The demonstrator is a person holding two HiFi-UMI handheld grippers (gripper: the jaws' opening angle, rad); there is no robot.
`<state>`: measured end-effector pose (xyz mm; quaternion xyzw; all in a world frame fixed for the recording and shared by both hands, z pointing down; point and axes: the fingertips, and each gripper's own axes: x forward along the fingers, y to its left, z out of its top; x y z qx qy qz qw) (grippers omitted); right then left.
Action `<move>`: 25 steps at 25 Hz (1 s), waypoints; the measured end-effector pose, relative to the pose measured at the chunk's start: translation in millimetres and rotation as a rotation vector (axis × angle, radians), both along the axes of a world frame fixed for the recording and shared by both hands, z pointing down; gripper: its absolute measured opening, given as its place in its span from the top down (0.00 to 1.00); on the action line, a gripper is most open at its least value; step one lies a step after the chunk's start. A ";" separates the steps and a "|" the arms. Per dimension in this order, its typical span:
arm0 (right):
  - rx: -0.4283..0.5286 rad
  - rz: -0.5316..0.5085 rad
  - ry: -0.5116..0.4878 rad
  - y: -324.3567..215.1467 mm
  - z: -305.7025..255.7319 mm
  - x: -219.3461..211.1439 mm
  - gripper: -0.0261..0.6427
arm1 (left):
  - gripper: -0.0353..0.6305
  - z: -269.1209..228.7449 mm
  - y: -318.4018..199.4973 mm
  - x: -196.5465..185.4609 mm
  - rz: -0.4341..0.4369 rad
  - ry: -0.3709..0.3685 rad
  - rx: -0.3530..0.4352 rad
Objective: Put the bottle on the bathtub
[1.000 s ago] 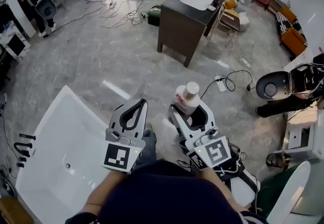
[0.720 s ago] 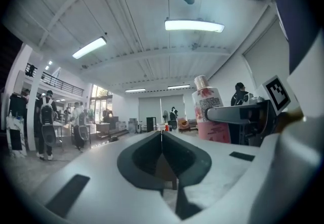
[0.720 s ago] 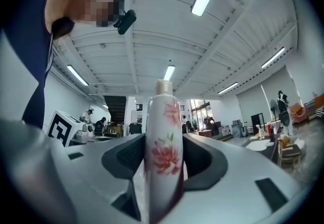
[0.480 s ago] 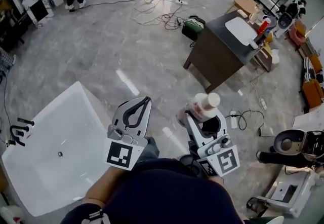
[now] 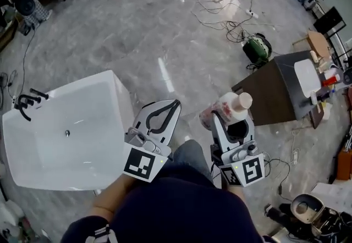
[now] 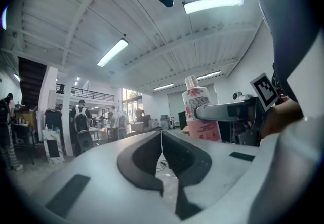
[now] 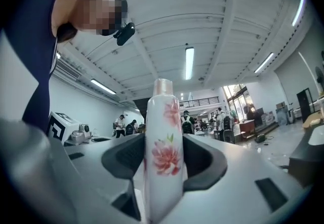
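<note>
A white bottle (image 5: 225, 109) with pink flower print and a white cap sits clamped in my right gripper (image 5: 230, 118), held over the floor to the right of the bathtub. The same bottle (image 7: 163, 154) stands upright between the jaws in the right gripper view. My left gripper (image 5: 163, 112) is shut with nothing in it, its jaws meeting at the tips (image 6: 161, 139). It hovers just right of the white bathtub (image 5: 33, 154), which lies at the left with a black tap (image 5: 25, 101) at its far end. The bottle (image 6: 198, 109) also shows in the left gripper view.
A dark brown desk (image 5: 278, 88) with a white tray and small items stands at the right. Cables (image 5: 231, 19) and a green device (image 5: 257, 48) lie on the grey marble floor beyond. A black round appliance (image 5: 305, 209) sits at lower right.
The view has swung left: the bathtub now lies closer and more level at the left, the desk has moved to the right. Both grippers keep their hold and spacing.
</note>
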<state>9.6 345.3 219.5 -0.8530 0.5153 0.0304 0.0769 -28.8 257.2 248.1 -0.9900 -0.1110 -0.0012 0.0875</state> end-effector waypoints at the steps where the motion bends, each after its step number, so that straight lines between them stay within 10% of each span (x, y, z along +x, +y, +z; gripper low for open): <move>1: -0.001 -0.034 -0.007 -13.4 2.9 8.6 0.60 | 0.91 0.3 -10.5 5.0 -0.029 0.001 -0.002; 25: -0.012 -0.749 0.062 -214.0 8.3 215.4 0.60 | 0.91 -0.5 -181.1 145.0 -0.798 0.056 -0.062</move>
